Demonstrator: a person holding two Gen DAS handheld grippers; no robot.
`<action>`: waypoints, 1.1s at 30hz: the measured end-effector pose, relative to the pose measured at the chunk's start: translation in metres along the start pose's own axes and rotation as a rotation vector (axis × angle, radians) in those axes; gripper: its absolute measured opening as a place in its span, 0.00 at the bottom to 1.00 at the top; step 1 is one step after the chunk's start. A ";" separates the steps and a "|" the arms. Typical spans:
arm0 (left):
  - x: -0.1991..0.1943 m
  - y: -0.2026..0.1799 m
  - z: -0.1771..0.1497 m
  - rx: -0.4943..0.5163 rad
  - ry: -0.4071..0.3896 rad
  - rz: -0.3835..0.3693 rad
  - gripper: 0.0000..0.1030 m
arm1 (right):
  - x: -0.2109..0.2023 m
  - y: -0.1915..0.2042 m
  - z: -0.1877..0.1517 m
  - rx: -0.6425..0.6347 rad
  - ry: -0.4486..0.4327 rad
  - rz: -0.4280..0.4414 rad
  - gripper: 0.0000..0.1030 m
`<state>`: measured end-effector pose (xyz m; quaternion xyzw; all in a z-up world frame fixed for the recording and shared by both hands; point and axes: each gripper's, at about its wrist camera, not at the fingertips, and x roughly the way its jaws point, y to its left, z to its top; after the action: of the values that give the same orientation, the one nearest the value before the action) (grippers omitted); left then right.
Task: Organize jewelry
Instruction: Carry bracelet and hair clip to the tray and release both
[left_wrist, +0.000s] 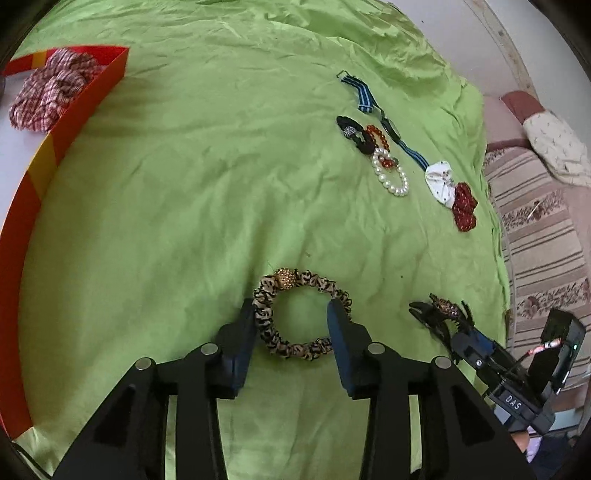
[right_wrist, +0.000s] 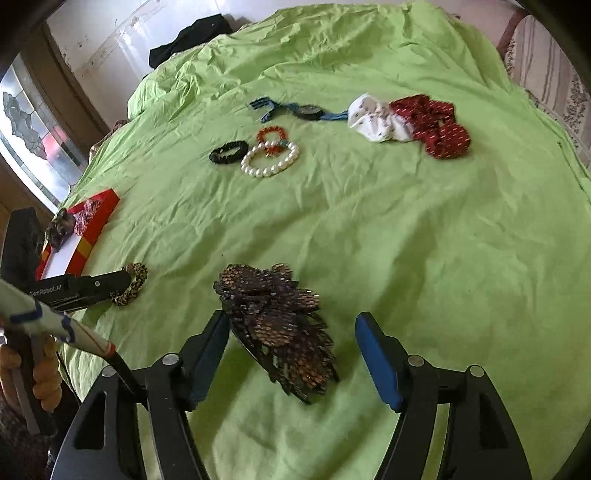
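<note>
My left tool (left_wrist: 291, 321) straddles the leopard scrunchie (left_wrist: 301, 314) unclenched; right tool (right_wrist: 291, 347) released around the sequined clip (right_wrist: 277, 325); either may snag the bedsheet (left_wrist: 184, 184).

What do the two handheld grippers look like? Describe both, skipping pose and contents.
The left gripper and the right gripper are alike: black angular frames with round silver pivot pins and flat blue finger pads. The left one's black side reads "GenRobot.AI"; the right one's rear block carries a white "DAS" label, thin cables and a small light.

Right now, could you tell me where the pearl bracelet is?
In the right wrist view, the pearl bracelet lies far back on the green sheet, overlapping the orange bead bracelet, right of the black scrunchie.
</note>
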<state>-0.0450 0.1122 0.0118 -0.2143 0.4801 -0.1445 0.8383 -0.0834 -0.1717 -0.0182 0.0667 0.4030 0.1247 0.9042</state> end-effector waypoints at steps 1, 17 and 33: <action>-0.001 -0.001 -0.001 0.005 0.001 0.003 0.32 | 0.003 0.002 0.000 -0.005 0.004 0.006 0.56; -0.116 0.026 -0.007 -0.083 -0.179 -0.117 0.05 | -0.044 0.045 0.005 -0.010 -0.053 0.096 0.33; -0.212 0.211 -0.007 -0.336 -0.311 0.192 0.05 | -0.011 0.253 0.032 -0.246 0.057 0.313 0.33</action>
<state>-0.1486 0.3888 0.0609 -0.3236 0.3808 0.0522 0.8646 -0.1106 0.0673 0.0671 0.0140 0.3949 0.3141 0.8632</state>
